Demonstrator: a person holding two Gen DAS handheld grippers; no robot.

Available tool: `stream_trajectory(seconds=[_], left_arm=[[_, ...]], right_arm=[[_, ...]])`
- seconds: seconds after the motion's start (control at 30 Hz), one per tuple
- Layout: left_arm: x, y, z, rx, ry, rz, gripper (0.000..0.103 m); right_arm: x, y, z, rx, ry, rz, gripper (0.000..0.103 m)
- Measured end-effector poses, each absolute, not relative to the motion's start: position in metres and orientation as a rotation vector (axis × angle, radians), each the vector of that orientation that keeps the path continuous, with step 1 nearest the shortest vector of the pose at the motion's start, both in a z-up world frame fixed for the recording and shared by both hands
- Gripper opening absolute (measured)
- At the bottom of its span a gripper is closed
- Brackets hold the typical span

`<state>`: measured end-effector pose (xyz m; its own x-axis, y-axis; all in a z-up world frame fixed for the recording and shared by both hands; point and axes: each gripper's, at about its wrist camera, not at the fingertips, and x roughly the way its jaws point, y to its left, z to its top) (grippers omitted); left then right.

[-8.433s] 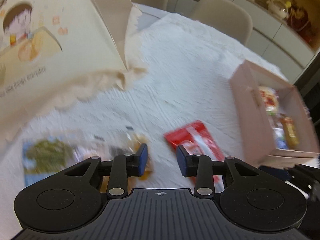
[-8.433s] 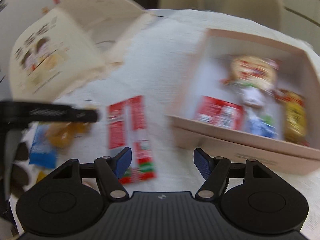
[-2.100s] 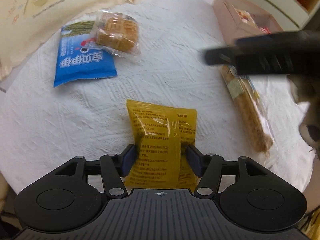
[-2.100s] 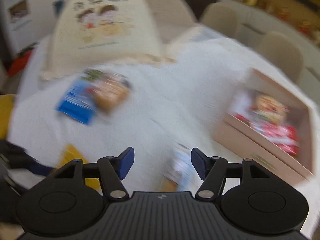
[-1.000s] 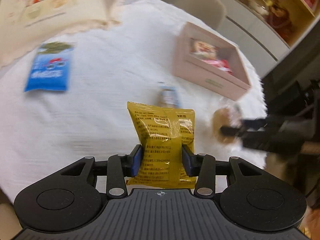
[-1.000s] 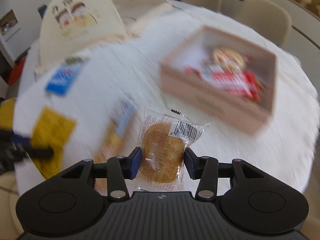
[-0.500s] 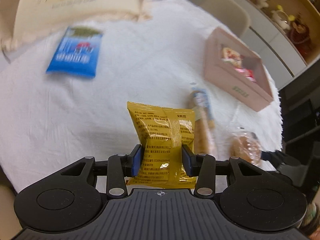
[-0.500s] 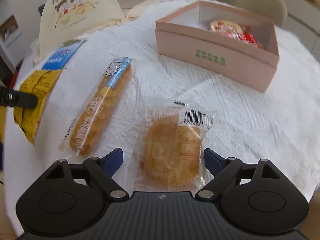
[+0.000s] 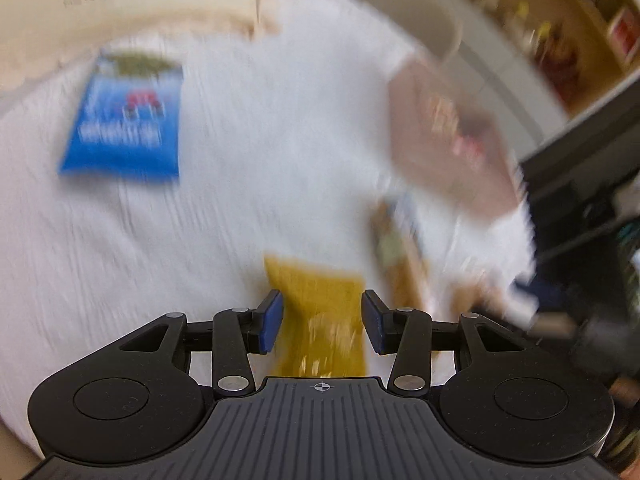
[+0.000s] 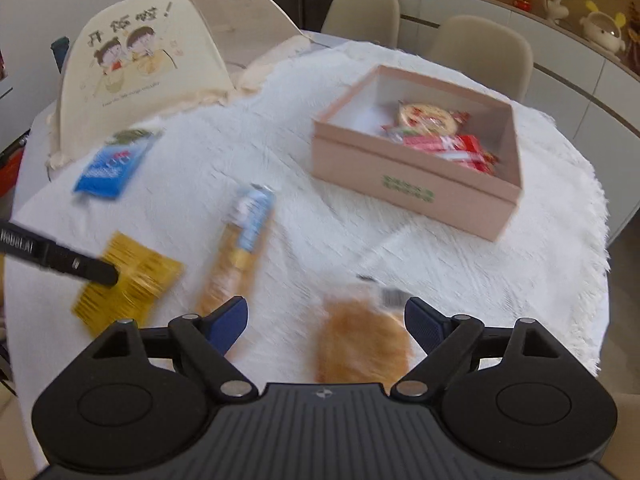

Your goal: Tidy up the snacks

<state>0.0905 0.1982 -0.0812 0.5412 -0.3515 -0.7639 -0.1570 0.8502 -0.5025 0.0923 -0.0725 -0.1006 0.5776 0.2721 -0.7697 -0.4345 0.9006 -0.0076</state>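
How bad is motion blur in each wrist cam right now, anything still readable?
Left wrist view: heavy smear throughout; blue packet, pink box and yellow packet are colour blobs, no print legible. Right wrist view: far field fairly sharp, the box's green label visible; long snack and round cake near the lens are blurred.

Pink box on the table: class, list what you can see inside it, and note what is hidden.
Inside the pink box: a round snack and red packets, piled toward the right. The near wall hides the floor, and anything beneath the pile is covered.
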Motion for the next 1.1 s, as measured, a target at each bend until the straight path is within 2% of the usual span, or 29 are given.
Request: stream_trajectory(seconds=[0.23, 0.4, 0.5, 0.63, 0.67, 0.77, 0.8, 0.87, 0.97, 1.1], left_arm=[[0.123, 0.307, -0.075, -0.587, 0.861, 0.239, 0.047], [0.169, 0.354, -0.104, -0.693, 0.884, 0.273, 0.047], [0.189, 0.344, -0.115, -0.682, 0.933, 0.200, 0.048], [0.204, 0.288, -0.121, -0.489, 1.025, 0.029, 0.048], [0.206, 0.270, -0.122, -0.426, 1.039, -0.005, 0.050], [0.205, 0.226, -0.122, -0.242, 1.025, -0.032, 0.068], [0.205, 0.219, -0.123, -0.231, 1.026, -0.043, 0.069], [0.204, 0.215, -0.122, -0.248, 1.043, -0.085, 0.066], [0.192, 0.223, -0.115, -0.261, 1.068, -0.087, 0.051], [0.153, 0.254, -0.105, -0.382, 1.054, 0.010, 0.051]], right_arm=[[0.093, -0.015, -0.102, -0.218, 0.881, 0.452, 0.087], [0.086, 0.005, -0.111, -0.212, 0.907, 0.454, 0.087], [0.083, 0.005, -0.115, -0.216, 0.929, 0.446, 0.087], [0.082, 0.000, -0.117, -0.231, 0.937, 0.436, 0.087], [0.082, -0.001, -0.117, -0.237, 0.934, 0.434, 0.087], [0.086, -0.004, -0.119, -0.241, 0.942, 0.422, 0.087], [0.087, -0.004, -0.119, -0.230, 0.952, 0.417, 0.087], [0.089, -0.002, -0.117, -0.200, 0.974, 0.428, 0.087], [0.095, 0.009, -0.108, -0.193, 0.988, 0.454, 0.087], [0.118, 0.035, -0.092, -0.245, 0.923, 0.540, 0.087]])
